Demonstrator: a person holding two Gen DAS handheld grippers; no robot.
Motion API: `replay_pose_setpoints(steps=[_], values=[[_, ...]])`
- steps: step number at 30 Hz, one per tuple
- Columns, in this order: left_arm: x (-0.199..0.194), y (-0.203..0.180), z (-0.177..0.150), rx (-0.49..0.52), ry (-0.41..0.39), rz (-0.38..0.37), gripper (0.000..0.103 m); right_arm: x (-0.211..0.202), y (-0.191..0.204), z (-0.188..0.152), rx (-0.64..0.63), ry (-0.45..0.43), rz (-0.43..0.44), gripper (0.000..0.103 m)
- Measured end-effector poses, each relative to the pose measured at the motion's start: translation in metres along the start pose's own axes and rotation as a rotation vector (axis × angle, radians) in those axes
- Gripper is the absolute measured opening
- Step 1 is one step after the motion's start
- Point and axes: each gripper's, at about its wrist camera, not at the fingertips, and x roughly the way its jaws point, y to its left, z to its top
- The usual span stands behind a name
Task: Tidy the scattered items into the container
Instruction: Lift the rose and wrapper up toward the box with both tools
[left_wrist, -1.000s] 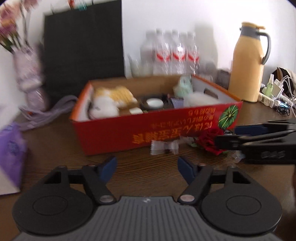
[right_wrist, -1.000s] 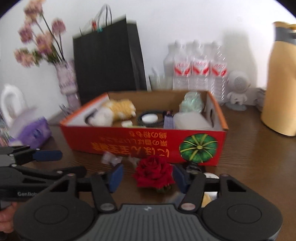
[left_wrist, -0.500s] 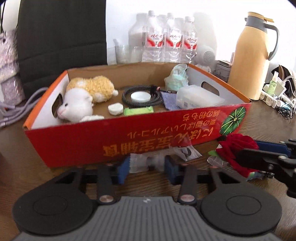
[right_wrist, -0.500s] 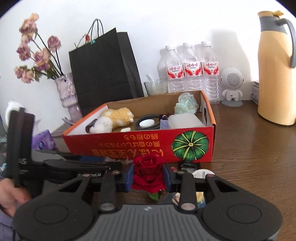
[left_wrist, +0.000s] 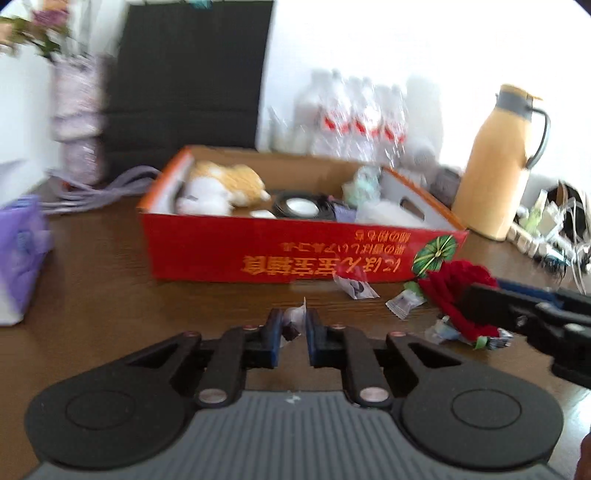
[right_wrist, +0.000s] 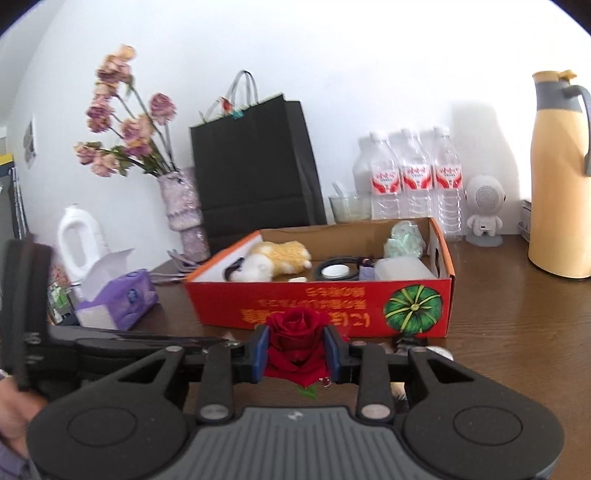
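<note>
Nearest, the left tool (left_wrist: 293, 328) has just closed on a small wrapper (left_wrist: 292, 322), and the right tool (right_wrist: 295, 350) pinches a red rose (right_wrist: 295, 345) between its blue pads. Both sit low over the tabletop (right_wrist: 517, 332), just short of the box (right_wrist: 332, 302). To finish well, each load should probably rise clear of the near red wall and travel over a bare patch inside, away from the plush (right_wrist: 273, 258) and coil (right_wrist: 336, 272); two more wrappers (left_wrist: 380, 297) wait on the wood.
</note>
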Motion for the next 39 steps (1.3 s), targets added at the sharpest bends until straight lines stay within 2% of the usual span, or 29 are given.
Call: replay_pose_setpoints(steps=[3,5,14,21,25,28,30,35,39], values=[[-0.036,-0.003,-0.016,0.031,-0.098,0.095,0.014,-0.014,0.011,-0.013,0.02,0.015,0.01,0.03],[-0.06,-0.007,-0.024,0.047,-0.147,0.123,0.014,-0.023,0.018,-0.021,0.022,0.033,0.013,0.029],[-0.138,-0.008,-0.054,-0.028,-0.234,0.066,0.014,-0.084,0.05,-0.039,-0.023,-0.014,-0.012,0.029],[-0.179,-0.016,-0.087,-0.009,-0.346,0.046,0.014,-0.119,0.061,-0.055,-0.035,-0.057,-0.076,0.029],[-0.188,-0.023,-0.084,0.03,-0.375,0.049,0.014,-0.129,0.058,-0.057,-0.027,-0.066,-0.098,0.029],[-0.183,-0.021,-0.065,0.029,-0.387,0.042,0.014,-0.13,0.052,-0.045,-0.027,-0.096,-0.094,0.029],[-0.178,-0.019,-0.039,0.044,-0.429,0.042,0.014,-0.128,0.045,-0.026,-0.038,-0.13,-0.084,0.029],[-0.187,-0.018,0.054,0.112,-0.582,0.056,0.015,-0.124,0.037,0.055,-0.104,-0.272,-0.086,0.029],[-0.176,-0.022,0.116,0.112,-0.592,0.037,0.015,-0.112,0.039,0.119,-0.182,-0.351,-0.093,0.029]])
